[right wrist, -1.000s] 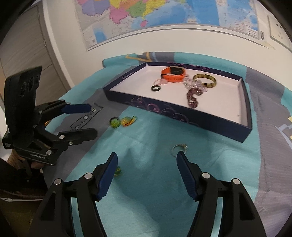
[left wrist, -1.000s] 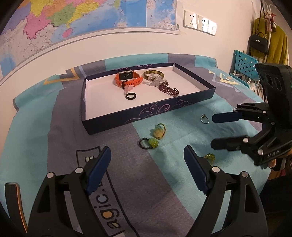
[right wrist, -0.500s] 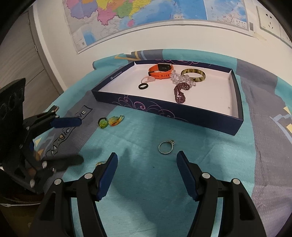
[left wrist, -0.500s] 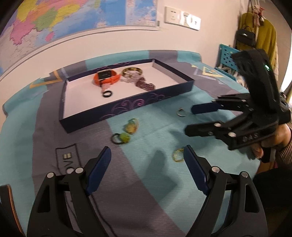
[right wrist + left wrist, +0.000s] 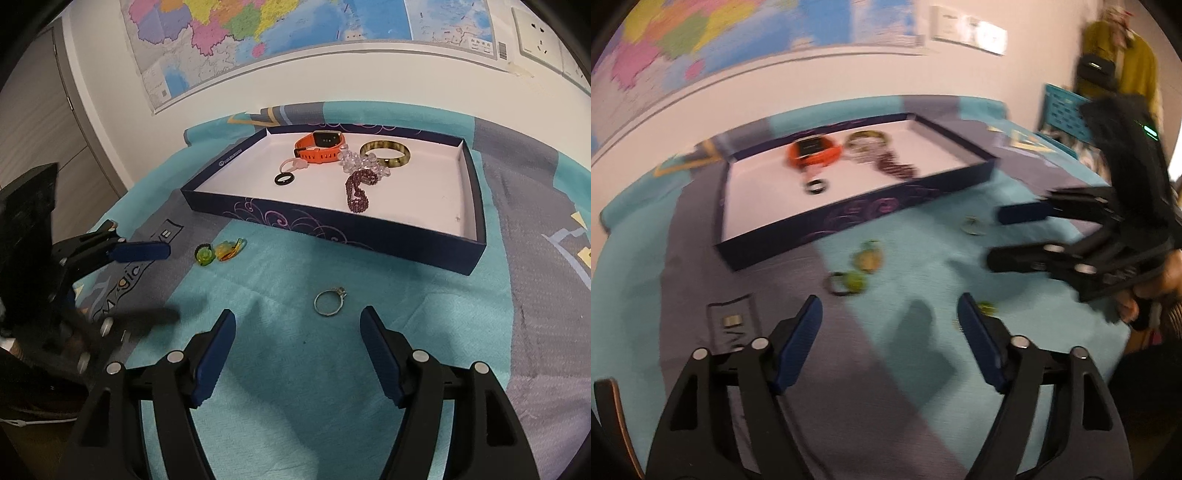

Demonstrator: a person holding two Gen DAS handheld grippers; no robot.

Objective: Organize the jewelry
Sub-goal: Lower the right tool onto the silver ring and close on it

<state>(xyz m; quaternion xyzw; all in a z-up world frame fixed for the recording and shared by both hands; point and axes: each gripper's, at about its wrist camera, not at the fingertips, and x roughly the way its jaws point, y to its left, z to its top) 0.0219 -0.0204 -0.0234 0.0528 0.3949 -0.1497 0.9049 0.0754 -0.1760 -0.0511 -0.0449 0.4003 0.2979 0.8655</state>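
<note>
Right wrist view is the sharp one: the right gripper hangs with jaws wide apart and nothing between them, and a thin silver ring with a small stone lies on the teal cloth just beyond its fingertips. Farther off, the shallow dark-blue cardboard tray with a white floor holds an orange-strapped watch, an amber bangle, a purple beaded bracelet and a small black ring. Two green and yellow translucent trinkets sit left of the silver ring, near the tray's front wall.

Left wrist view is smeared by blur, yet it adds a small green piece beside the left gripper's right fingertip. That left gripper is also spread apart, empty. Open cloth runs between the tray's near wall and both grippers; the tray's right half lies bare.
</note>
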